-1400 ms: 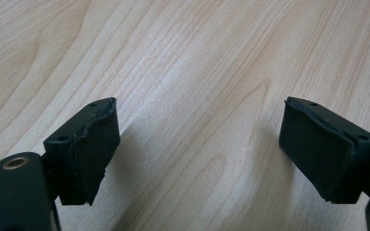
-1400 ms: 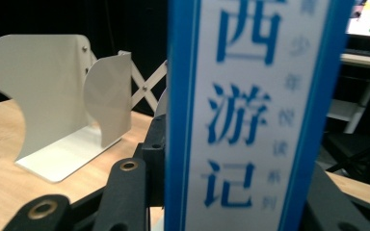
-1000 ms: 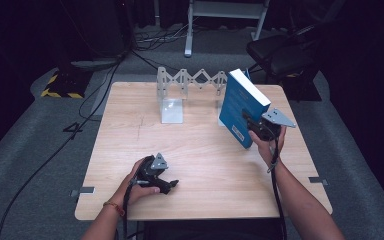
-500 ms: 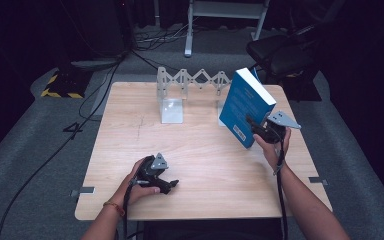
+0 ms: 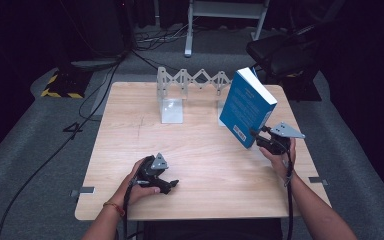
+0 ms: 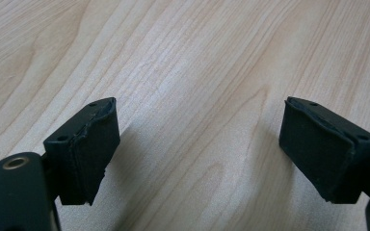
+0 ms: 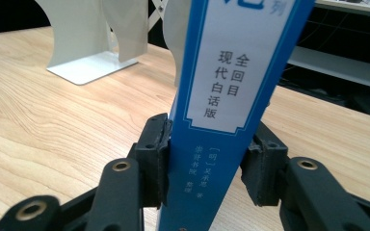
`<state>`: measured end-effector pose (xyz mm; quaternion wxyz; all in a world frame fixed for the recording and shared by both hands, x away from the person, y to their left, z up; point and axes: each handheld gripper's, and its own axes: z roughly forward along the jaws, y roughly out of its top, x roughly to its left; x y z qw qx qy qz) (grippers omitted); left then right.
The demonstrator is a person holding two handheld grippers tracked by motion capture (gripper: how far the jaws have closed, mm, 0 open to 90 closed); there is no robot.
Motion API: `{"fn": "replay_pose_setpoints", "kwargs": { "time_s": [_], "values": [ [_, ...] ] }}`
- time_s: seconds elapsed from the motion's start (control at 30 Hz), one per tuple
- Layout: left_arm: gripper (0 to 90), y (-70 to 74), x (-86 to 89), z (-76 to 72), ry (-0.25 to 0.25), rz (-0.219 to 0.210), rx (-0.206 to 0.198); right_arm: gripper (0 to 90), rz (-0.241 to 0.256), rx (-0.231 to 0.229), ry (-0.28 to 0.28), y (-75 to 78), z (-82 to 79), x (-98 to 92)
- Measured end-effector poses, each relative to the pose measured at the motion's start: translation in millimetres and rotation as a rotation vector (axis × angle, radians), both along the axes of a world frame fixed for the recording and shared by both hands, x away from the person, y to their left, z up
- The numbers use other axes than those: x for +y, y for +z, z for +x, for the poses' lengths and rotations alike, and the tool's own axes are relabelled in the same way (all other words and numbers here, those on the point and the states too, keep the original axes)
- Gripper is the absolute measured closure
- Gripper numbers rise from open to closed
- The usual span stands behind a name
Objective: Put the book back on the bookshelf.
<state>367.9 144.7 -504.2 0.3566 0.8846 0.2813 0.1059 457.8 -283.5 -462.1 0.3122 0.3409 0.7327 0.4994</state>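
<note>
Over the right half of the table [image 5: 130,150], near its far edge: blue book [image 5: 246,106], held up off the wood and tilted, top end leaning away toward the white accordion book rack [image 5: 190,80]. Clamped by the right gripper [image 5: 260,139] at the lower corner, pads pressed on both covers with the spine facing back along the jaws, as seen in the right gripper view on the book [image 7: 231,96]. Long axis of the book running up and away from that gripper, roughly toward the rack just beyond. Rack just behind and to the left of the book, its nearer plate [image 7: 91,43] resting on the wood, so probably a short carry forward and a turn to upright to get the book standing between the dividers. Left gripper [image 5: 167,185] low over the near edge, well apart from the book, jaws spread wide over bare wood [image 6: 192,86], holding nothing. Bottom edge of the book cut off below the pads; which rack slot lies nearest hard to tell, covered partly by the book itself.
</note>
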Motion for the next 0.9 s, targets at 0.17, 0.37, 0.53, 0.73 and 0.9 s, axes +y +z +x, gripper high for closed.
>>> {"fn": "replay_pose_setpoints", "kwargs": {
  "time_s": [0.17,0.37,0.53,0.73,0.9],
  "values": [
    [14.7,0.0,0.1,0.1,0.0,0.0,0.002,60.3,0.007,0.006,-0.028,-0.3,4.5,2.6],
    [14.6,0.0,-0.6,0.6,-0.007,0.0,0.003,61.1,0.008,-0.008,-0.1,-0.6,13.5,18.9],
    [14.6,0.1,-0.5,0.7,-0.007,0.0,0.003,61.3,0.004,-0.015,-0.123,-0.5,17.9,28.9],
    [14.6,0.1,-1.1,1.2,-0.01,0.0,0.003,61.7,0.022,-0.007,-0.148,-0.3,25.9,36.3],
    [14.6,0.1,-1.4,1.2,-0.011,0.001,0.002,61.7,0.029,-0.003,-0.172,0.1,27.1,38.8]
  ]
}}
